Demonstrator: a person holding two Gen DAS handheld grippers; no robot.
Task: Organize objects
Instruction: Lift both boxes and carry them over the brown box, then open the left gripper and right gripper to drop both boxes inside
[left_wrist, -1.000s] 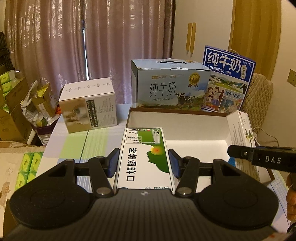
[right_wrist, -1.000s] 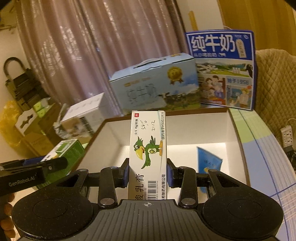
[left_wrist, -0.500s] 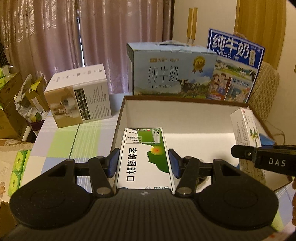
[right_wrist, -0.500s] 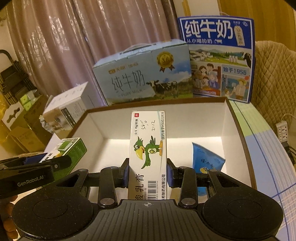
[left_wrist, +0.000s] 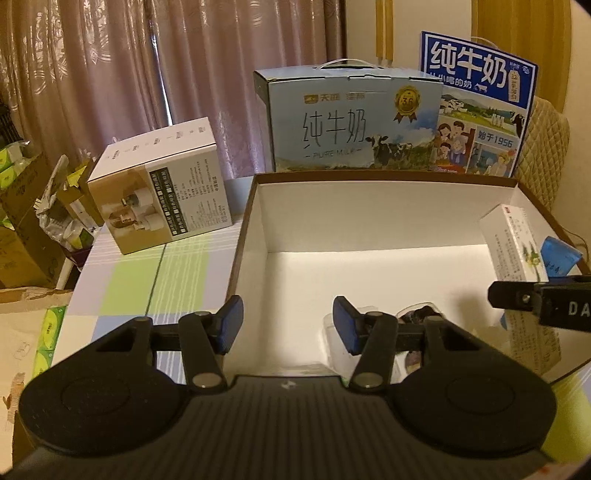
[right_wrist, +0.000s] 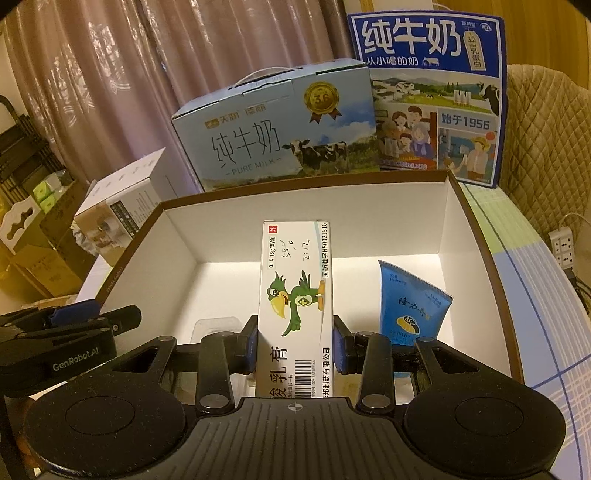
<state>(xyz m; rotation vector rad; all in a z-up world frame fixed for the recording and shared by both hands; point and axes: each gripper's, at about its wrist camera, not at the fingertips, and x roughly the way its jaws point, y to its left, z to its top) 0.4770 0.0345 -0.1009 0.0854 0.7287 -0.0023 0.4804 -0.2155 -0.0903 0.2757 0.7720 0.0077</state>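
The left gripper (left_wrist: 288, 323) is held level and pointing ahead, its two blue-padded fingers (left_wrist: 232, 323) spread wide apart with nothing between them. Seen from the right wrist, it reaches in from about nine o'clock, low at the edge of the view. The right gripper (right_wrist: 294, 345) also points ahead, its jaws drawn in and clamped on both sides of the parrot carton (right_wrist: 297, 299). From the left wrist, its dark fingertip pokes in from about three o'clock.
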